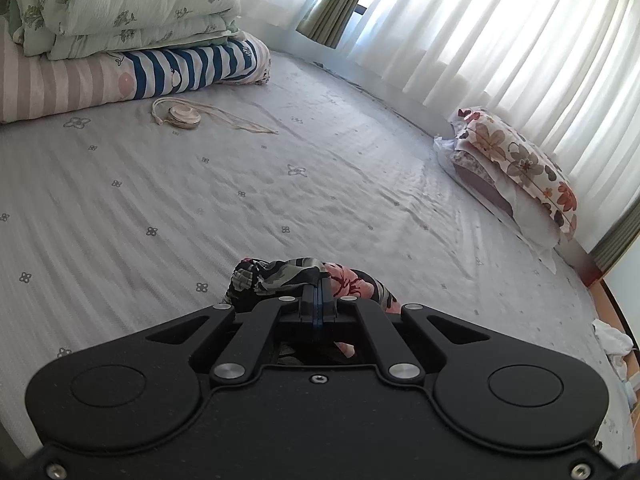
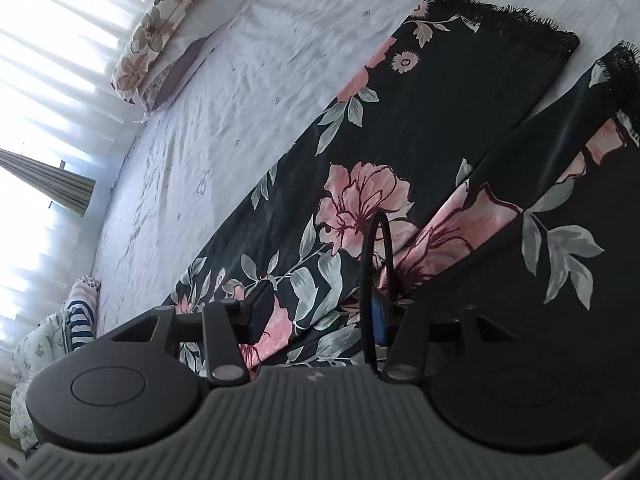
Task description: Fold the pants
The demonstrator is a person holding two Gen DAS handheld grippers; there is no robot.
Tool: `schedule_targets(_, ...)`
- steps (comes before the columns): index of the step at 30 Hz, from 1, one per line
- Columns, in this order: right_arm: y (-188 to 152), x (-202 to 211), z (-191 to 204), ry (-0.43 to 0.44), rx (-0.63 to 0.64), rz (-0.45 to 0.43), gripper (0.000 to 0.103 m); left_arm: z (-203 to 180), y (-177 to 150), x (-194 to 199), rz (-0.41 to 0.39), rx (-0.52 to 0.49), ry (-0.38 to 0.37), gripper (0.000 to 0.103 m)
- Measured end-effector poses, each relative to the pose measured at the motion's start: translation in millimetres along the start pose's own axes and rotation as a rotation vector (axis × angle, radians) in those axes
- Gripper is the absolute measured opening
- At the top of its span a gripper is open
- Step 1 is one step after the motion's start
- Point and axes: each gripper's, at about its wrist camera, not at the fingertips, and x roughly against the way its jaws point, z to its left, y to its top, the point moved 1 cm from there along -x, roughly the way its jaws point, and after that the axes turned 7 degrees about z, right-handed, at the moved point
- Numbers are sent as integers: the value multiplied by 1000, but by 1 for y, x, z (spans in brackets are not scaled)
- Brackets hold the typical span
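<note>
a bunch of the pants (image 1: 316,280) is pinched tight by the left gripper (image 1: 319,300) at the bottom middle. the right gripper (image 2: 316,316) is spread wide over them (legs run to the upper right).

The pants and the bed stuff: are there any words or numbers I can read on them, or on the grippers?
None: no word, number or brand can be read in either view.
The pants carry only pink flowers and grey leaves.
The bedsheet has only small flower marks.
The striped blanket has a cartoon print with no letters that can be made out.
The right gripper bears a small embossed mark, too small to read.
The left gripper shows no text.
</note>
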Motion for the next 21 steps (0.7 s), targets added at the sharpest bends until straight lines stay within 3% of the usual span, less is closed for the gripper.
schedule_targets(6,4,13,9,-50,69,-29,66,4,0,-8,3,2,6,1)
schedule_targets(12,12,35,11,-273,226,0,75,5,-3,-16,8,7,11,1)
schedule_targets(15,18,46,4,-363,213,-41,75,5,-4,-18,8,9,14,1)
schedule_targets(21,44,79,-34,-214,-42,-259,75,6,-7,-22,15,11,29,1)
